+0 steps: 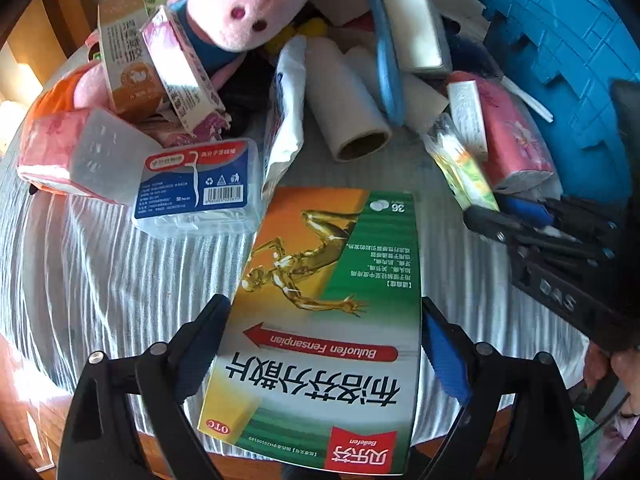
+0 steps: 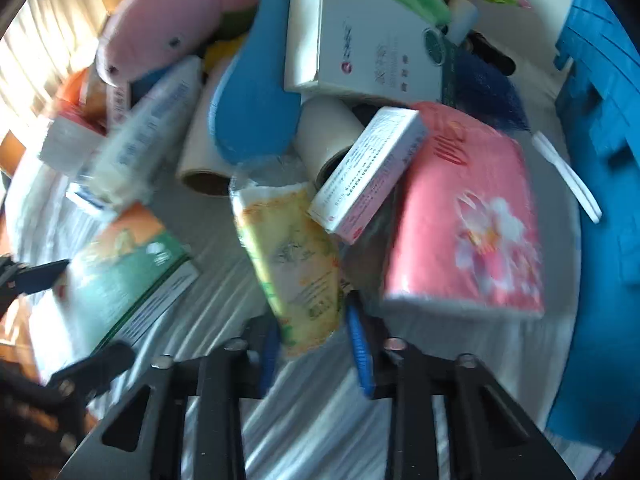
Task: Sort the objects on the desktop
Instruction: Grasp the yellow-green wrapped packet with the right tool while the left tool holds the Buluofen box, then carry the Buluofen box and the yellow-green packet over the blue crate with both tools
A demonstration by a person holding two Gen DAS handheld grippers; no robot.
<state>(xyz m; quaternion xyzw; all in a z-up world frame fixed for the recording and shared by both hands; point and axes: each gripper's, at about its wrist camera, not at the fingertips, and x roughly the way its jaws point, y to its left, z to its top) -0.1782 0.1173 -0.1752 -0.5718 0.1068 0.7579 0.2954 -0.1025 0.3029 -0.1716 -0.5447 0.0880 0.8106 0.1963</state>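
Striped grey-white cloth (image 1: 100, 264) covers the bench, and clutter is heaped along its far side. At the left of the left wrist view lies a pink tissue pack (image 1: 60, 152), then a clear floss-pick box (image 1: 196, 188) with a blue label, with two small cartons (image 1: 128, 56) and a pink plush pig (image 1: 244, 4) behind them. In the middle, the left tool (image 1: 324, 344) pinches a green and orange medicine box (image 1: 332, 320) by its two long edges, one blue pad on each side, the box's far end near the floss-pick box. Behind it lie a paper roll (image 1: 348, 104) and a blue brush (image 1: 384, 52). Further right, the right tool (image 1: 492, 220) shows as a black frame next to a yellow-green packet (image 1: 460, 164) and a second pink tissue pack (image 1: 516, 132). A blue plastic basket (image 1: 568, 60) fills the right edge.

From the right wrist view, blurred, the right tool (image 2: 312, 352) is closed on the lower end of that yellow-green packet (image 2: 292, 252), which tilts up over the cloth. A white and pink carton (image 2: 368, 176) leans on the pink tissue pack (image 2: 472, 216) just to its right.
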